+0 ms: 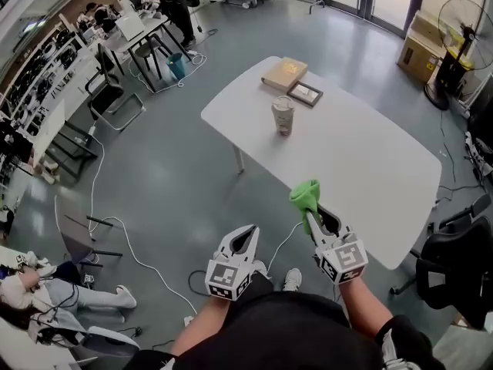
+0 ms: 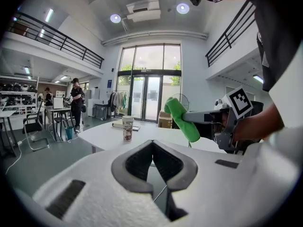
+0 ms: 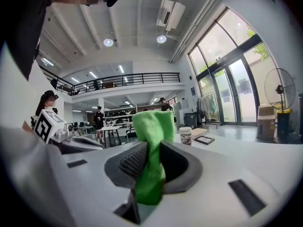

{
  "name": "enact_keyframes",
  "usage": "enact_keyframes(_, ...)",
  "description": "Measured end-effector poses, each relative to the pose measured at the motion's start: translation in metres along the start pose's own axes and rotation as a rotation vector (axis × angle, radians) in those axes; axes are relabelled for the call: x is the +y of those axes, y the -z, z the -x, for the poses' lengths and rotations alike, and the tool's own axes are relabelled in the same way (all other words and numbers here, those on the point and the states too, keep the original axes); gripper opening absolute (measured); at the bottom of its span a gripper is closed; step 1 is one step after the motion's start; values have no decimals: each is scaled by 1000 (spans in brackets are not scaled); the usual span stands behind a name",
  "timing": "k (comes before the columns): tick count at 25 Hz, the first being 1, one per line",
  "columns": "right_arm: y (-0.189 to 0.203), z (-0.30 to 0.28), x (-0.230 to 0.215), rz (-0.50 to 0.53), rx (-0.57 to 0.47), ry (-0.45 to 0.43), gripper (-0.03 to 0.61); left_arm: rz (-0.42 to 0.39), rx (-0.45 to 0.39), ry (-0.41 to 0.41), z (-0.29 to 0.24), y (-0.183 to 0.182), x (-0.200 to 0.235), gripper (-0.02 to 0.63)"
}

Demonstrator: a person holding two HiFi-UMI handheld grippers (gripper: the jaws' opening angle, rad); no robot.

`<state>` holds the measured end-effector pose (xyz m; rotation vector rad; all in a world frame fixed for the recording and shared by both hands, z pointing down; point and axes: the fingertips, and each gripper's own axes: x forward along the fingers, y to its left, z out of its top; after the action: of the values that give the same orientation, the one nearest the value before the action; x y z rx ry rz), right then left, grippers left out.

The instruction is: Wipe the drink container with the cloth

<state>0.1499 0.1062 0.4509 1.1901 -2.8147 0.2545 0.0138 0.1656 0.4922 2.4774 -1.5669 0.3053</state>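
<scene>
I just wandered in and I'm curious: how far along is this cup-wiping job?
Early on. Done: the green cloth is picked up, pinched in the right tongs. In hand: both are held by the near edge of the table; the left tongs are shut and empty. Left: the drink container stands farther up, apart from the cloth, so all the wiping remains.

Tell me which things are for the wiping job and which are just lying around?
For the job: green cloth in the right gripper; drink cup on the table.
Just lying about: book; picture frame; fan.
</scene>
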Motion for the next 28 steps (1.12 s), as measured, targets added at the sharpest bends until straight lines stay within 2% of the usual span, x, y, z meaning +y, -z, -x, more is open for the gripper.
enact_keyframes(7, -6, -52, -9, -28, 15, 20, 89, 18, -2, 28, -33, -3, 43, 9)
enact_keyframes(12, -9, -104, -19, -73, 21, 84, 89, -11, -6, 80, -61, -19, 94, 9)
enact_keyframes(17, -25, -146, -22, -165, -14, 141, 89, -23, -1, 141, -84, -25, 133, 9)
enact_keyframes(23, -31, -186, -21, -175, -17, 198, 89, -29, 11, 211, -97, -26, 172, 9)
enact_keyframes(28, -35, -192, -28, -208, -32, 270, 91, -25, 4, 256, -109, -33, 192, 9)
